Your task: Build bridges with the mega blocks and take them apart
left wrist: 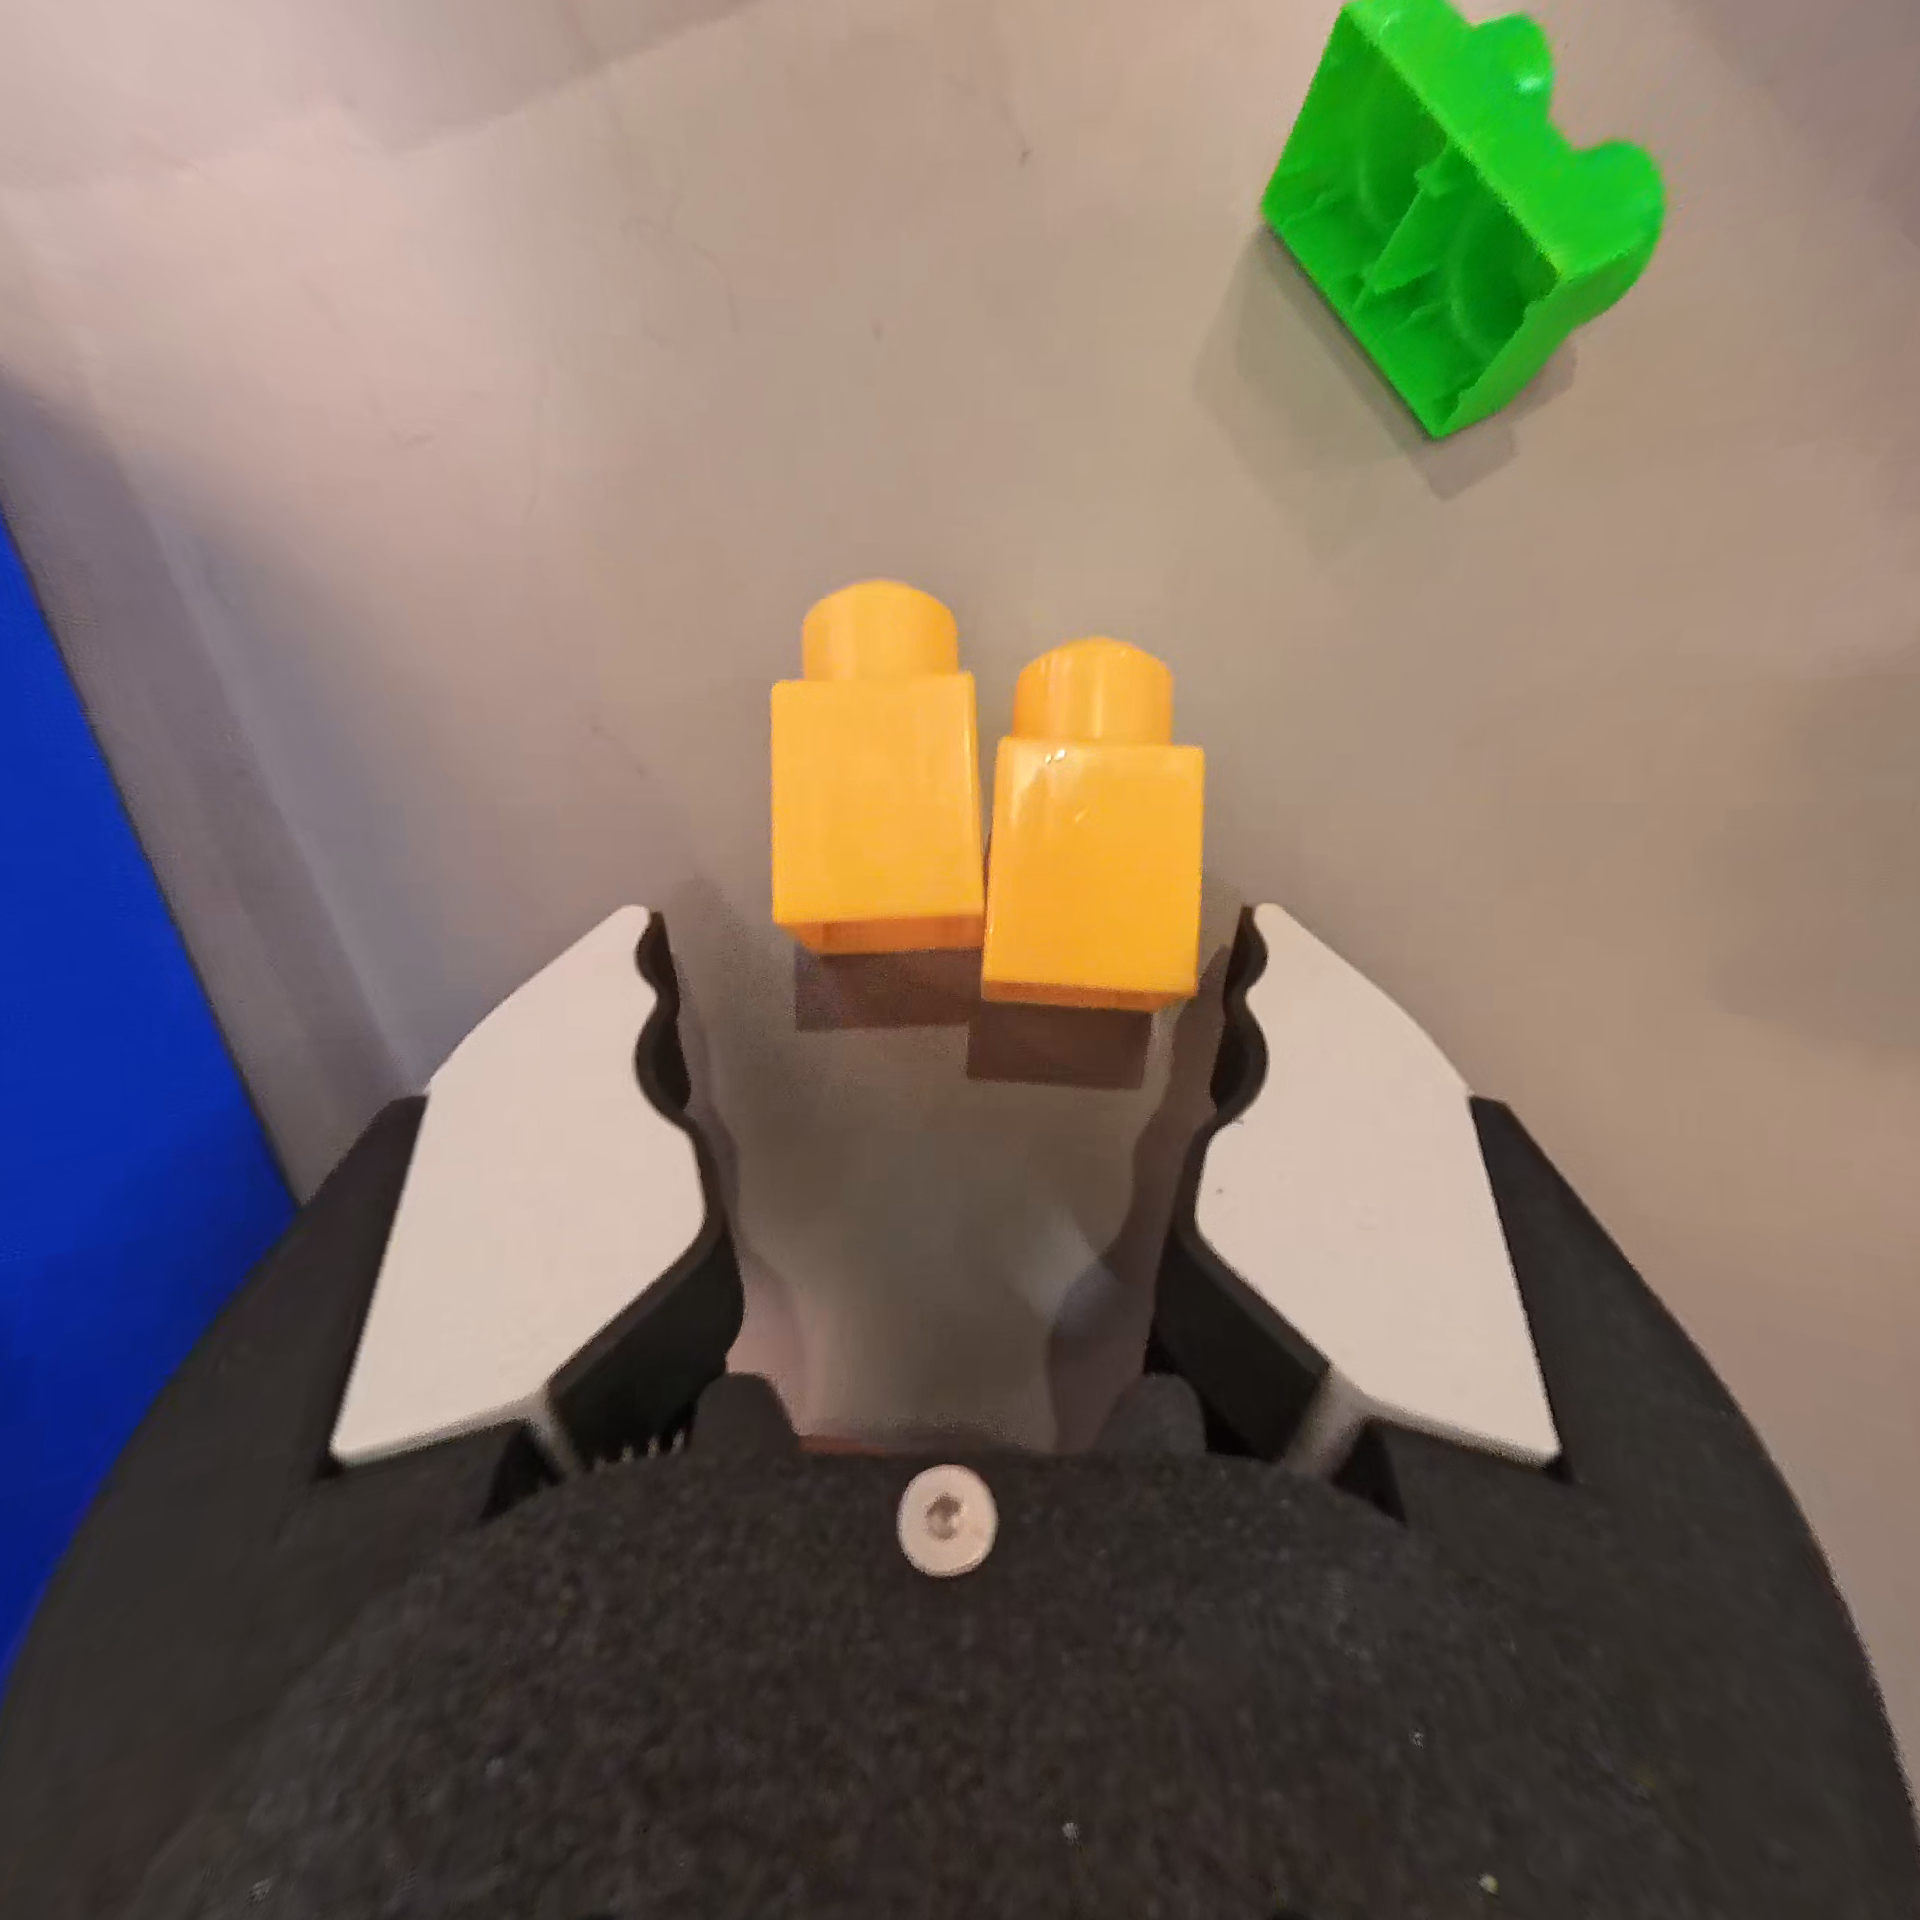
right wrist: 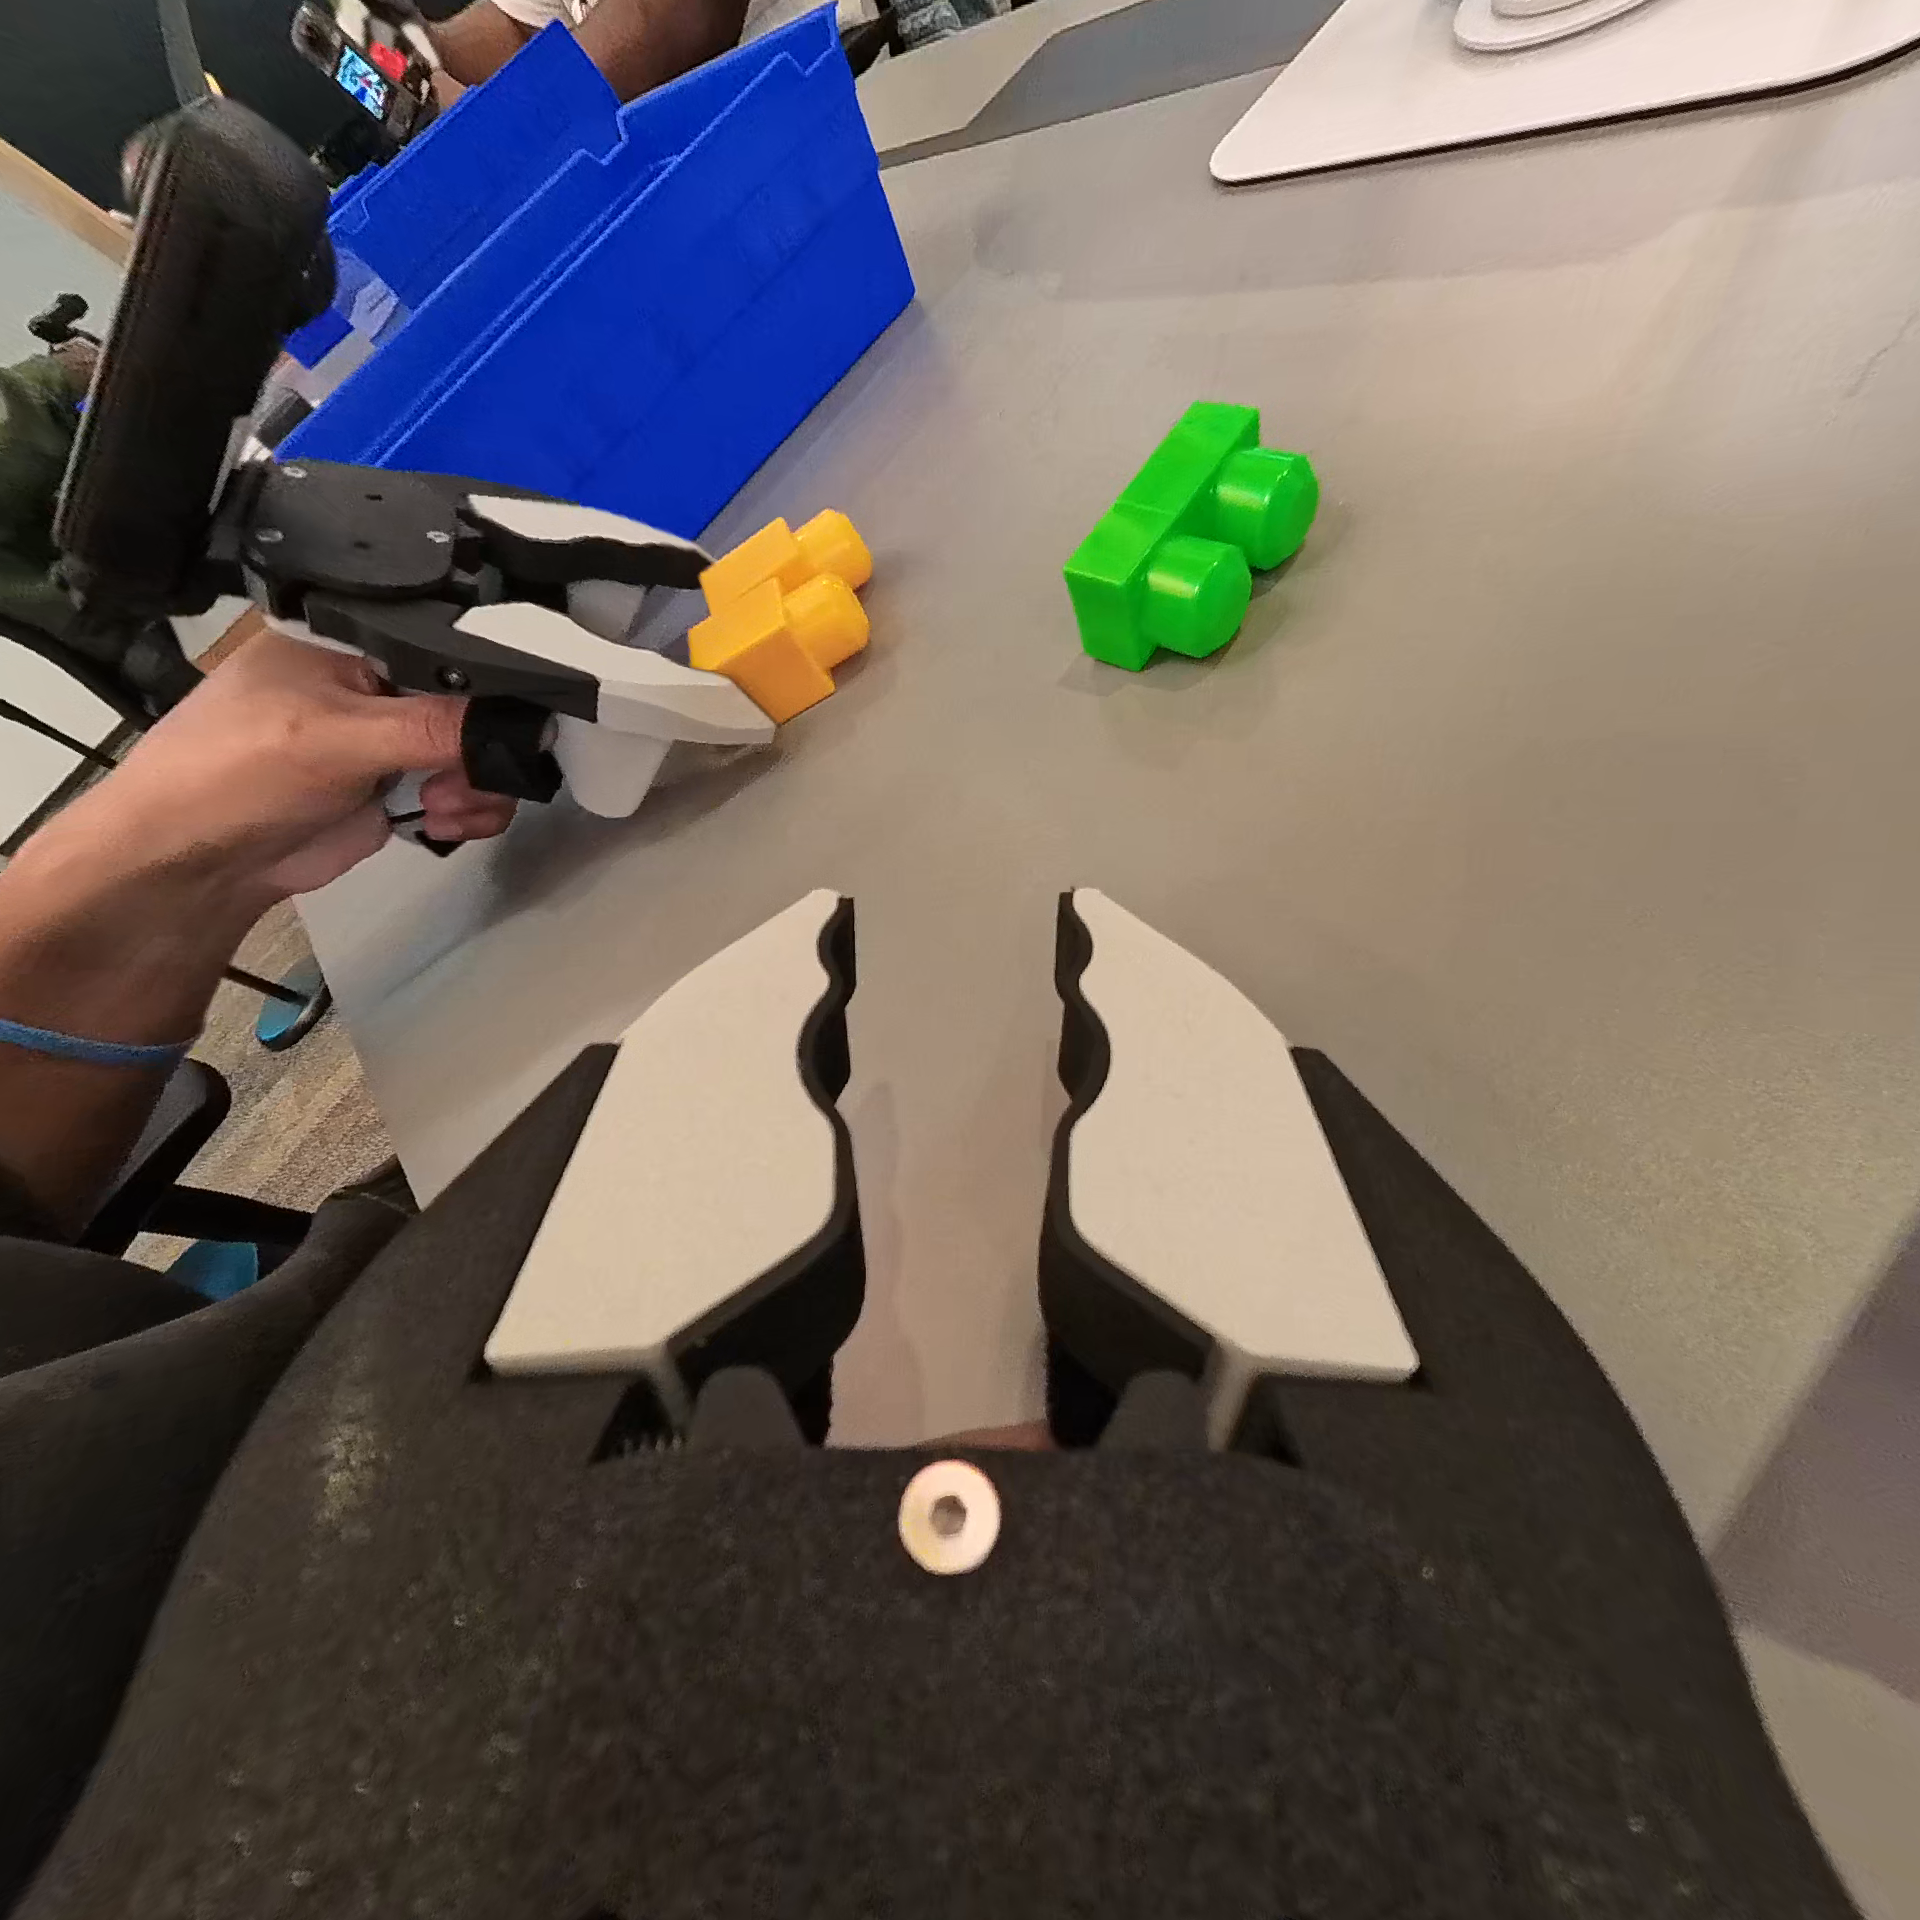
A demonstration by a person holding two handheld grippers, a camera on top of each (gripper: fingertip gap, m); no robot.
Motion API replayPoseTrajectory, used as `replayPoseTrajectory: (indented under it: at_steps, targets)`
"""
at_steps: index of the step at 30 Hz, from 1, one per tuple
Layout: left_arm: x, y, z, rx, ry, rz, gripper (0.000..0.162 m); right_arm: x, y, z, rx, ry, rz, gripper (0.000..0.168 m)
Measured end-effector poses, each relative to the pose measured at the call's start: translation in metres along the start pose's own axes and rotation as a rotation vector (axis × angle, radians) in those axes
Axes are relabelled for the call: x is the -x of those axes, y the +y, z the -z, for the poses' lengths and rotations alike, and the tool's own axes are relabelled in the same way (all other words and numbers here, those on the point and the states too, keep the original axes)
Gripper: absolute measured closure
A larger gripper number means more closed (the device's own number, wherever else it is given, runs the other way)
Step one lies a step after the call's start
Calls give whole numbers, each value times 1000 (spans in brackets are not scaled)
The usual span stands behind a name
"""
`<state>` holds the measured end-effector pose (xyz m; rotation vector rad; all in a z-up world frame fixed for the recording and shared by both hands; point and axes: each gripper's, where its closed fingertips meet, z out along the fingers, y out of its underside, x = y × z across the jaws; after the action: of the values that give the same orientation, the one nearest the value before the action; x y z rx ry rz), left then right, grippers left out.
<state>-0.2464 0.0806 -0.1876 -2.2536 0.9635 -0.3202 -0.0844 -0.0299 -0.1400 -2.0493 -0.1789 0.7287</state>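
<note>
Fingers (left wrist: 582, 1174) of the left gripper (left wrist: 951, 935) stand spread wide, nothing between them; the tips sit just short of two yellow blocks (left wrist: 878, 810) on the grey bench (left wrist: 520, 416). Both yellow blocks are single-stud pieces lying on their sides, studs pointing away from the left gripper, side by side and touching or nearly so. The right-hand block (left wrist: 1091, 873) lies slightly nearer the gripper than its neighbour and close to the right fingertip; whether it touches cannot be told.

A green block (left wrist: 1455, 218) lies on its side well apart from the yellow pair, up and to the right in the left wrist view, hollow underside facing the camera. In the right wrist view the same green block (right wrist: 1184, 540) shows two studs pointing toward the camera.

Right gripper (right wrist: 956, 914) fingers are parted with a moderate gap, empty, held over bare bench near its front edge, well clear of all blocks.

A blue bin (right wrist: 644, 312) stands on the bench behind the yellow blocks (right wrist: 779, 613). A hand (right wrist: 260, 769) grips the handle of the left gripper (right wrist: 727, 644). A white board (right wrist: 1558, 94) lies at the far right of the bench.
</note>
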Motion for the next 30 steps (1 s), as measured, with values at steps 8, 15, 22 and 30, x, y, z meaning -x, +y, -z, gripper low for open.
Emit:
replayPoseTrajectory:
  at_steps: [8, 15, 22, 30]
  targets:
    - [-2, -12, -12, -13, 22, 18, 68, 1, -1, 2, 0, 4, 3, 132]
    - [-9, -18, -15, 23, 42, -8, 87, 3, 0, 0, 6, -1, 8, 132]
    - [-10, -11, -7, 38, 53, -56, 87, -1, 0, 1, 4, 6, -1, 132]
    - [-6, -26, 32, -278, 30, -195, 87, -9, -20, -4, 34, 2, 41, 131]
